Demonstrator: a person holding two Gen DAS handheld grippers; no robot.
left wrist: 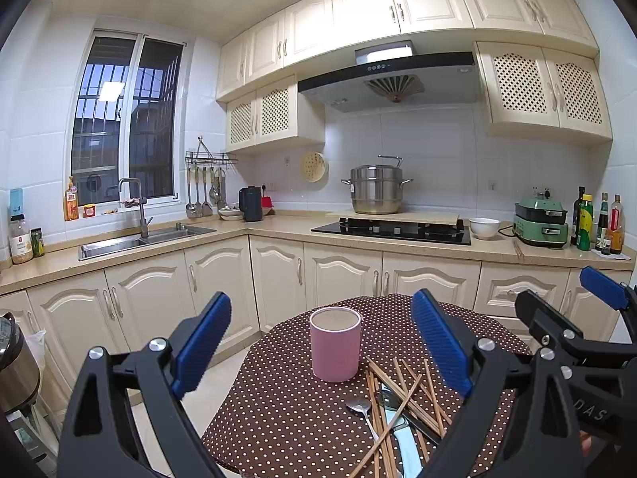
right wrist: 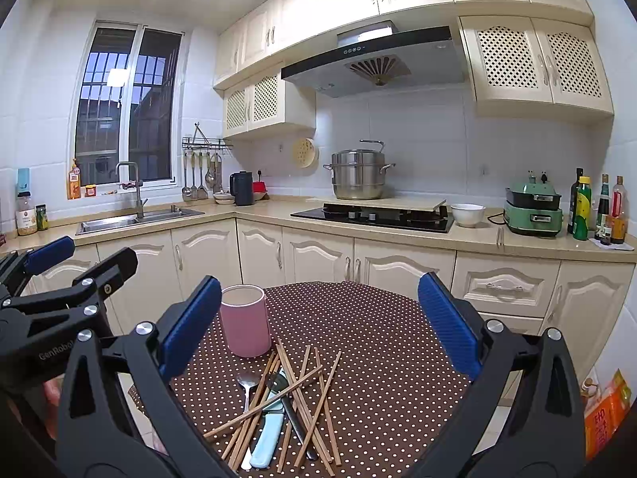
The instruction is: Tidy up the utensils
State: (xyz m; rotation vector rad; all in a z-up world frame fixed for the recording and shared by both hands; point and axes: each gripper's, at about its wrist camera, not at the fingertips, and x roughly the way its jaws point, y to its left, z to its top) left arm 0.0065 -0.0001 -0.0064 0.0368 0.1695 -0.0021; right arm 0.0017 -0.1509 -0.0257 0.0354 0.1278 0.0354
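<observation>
A pink cylindrical holder (left wrist: 335,343) (right wrist: 245,320) stands upright on a round table with a brown polka-dot cloth (left wrist: 286,406) (right wrist: 378,342). Beside it lies a pile of several wooden chopsticks (left wrist: 402,398) (right wrist: 302,394), a metal spoon (left wrist: 360,408) (right wrist: 247,383), a light blue-handled utensil (left wrist: 406,444) (right wrist: 267,432) and a dark-handled one (right wrist: 296,418). My left gripper (left wrist: 320,342) is open and empty above the table, the holder between its fingers in view. My right gripper (right wrist: 318,326) is open and empty above the pile. Each gripper shows in the other's view (left wrist: 565,306) (right wrist: 83,263).
Behind the table runs an L-shaped counter with cream cabinets (left wrist: 278,279), a sink (left wrist: 131,241), a hob (left wrist: 392,231) with a steel pot (left wrist: 376,189), a white bowl (left wrist: 483,228), a green cooker (left wrist: 540,221) and bottles (left wrist: 597,223). An appliance (left wrist: 16,362) stands at left.
</observation>
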